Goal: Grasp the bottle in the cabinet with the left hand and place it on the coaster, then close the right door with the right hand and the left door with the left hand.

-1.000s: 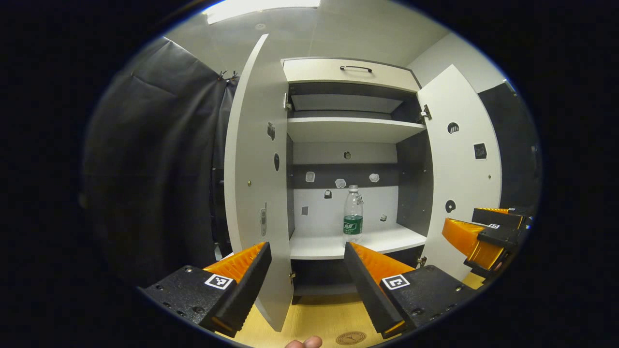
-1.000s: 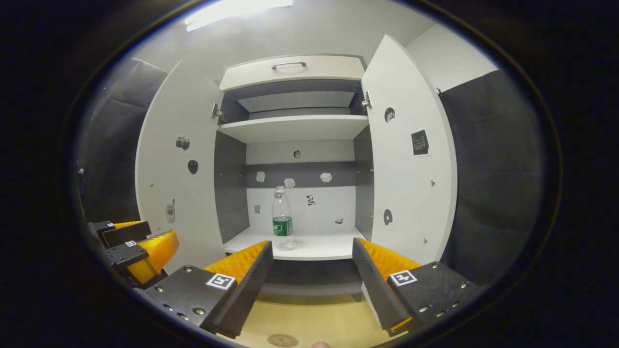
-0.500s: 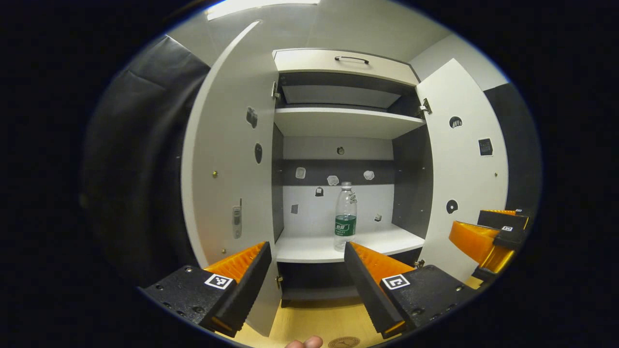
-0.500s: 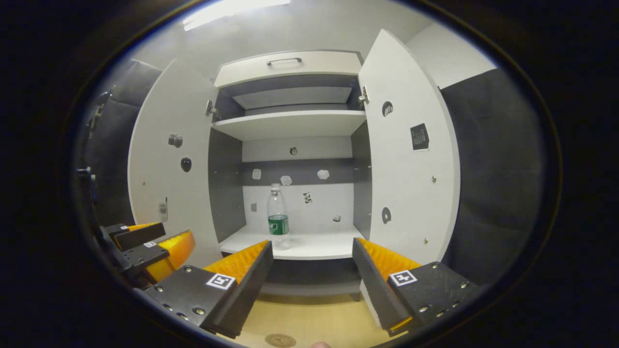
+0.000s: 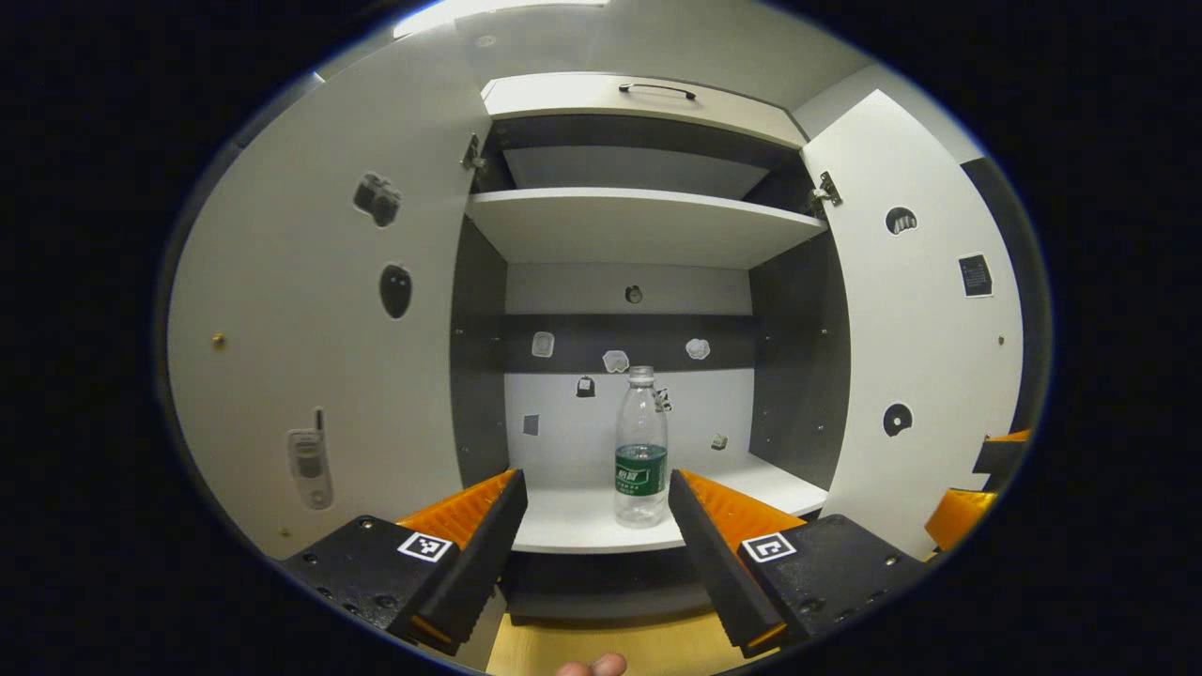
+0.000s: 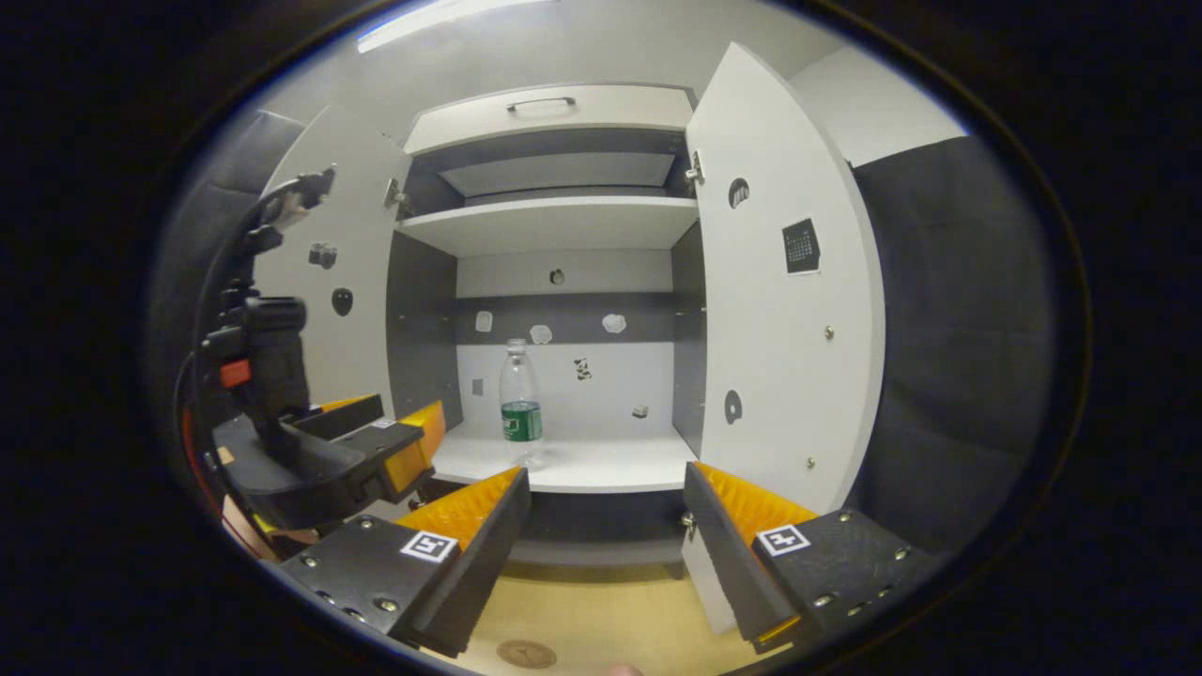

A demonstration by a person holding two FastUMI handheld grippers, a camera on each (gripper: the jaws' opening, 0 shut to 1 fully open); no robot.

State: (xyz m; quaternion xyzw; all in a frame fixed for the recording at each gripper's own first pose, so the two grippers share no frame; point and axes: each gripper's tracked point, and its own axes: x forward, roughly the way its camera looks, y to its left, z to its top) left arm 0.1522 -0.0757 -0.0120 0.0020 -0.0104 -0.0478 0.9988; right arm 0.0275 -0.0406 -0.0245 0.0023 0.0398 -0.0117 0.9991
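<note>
A clear bottle (image 5: 641,446) with a green label stands upright on the cabinet's lower shelf (image 5: 582,526). My left gripper (image 5: 597,488) is open in front of the shelf edge, short of the bottle, which shows between its fingers. Both white doors stand open: the left door (image 5: 310,329) and the right door (image 5: 925,329). In the right gripper view the bottle (image 6: 519,404) is on the shelf (image 6: 582,465), my right gripper (image 6: 606,488) hangs open farther back, and the left gripper (image 6: 376,441) reaches toward the shelf at lower left. A round brown coaster (image 6: 526,652) lies on the wooden table.
An upper shelf (image 5: 639,221) and a top drawer with a handle (image 5: 657,89) sit above. Small stickers dot the back wall and doors. The wooden table (image 6: 601,620) runs below the cabinet. A fingertip (image 5: 590,666) shows at the bottom edge.
My left gripper has moved forward toward the cabinet; the bottle looks larger and nearer, between its fingers. The right gripper has held nearly still. Both stay open.
</note>
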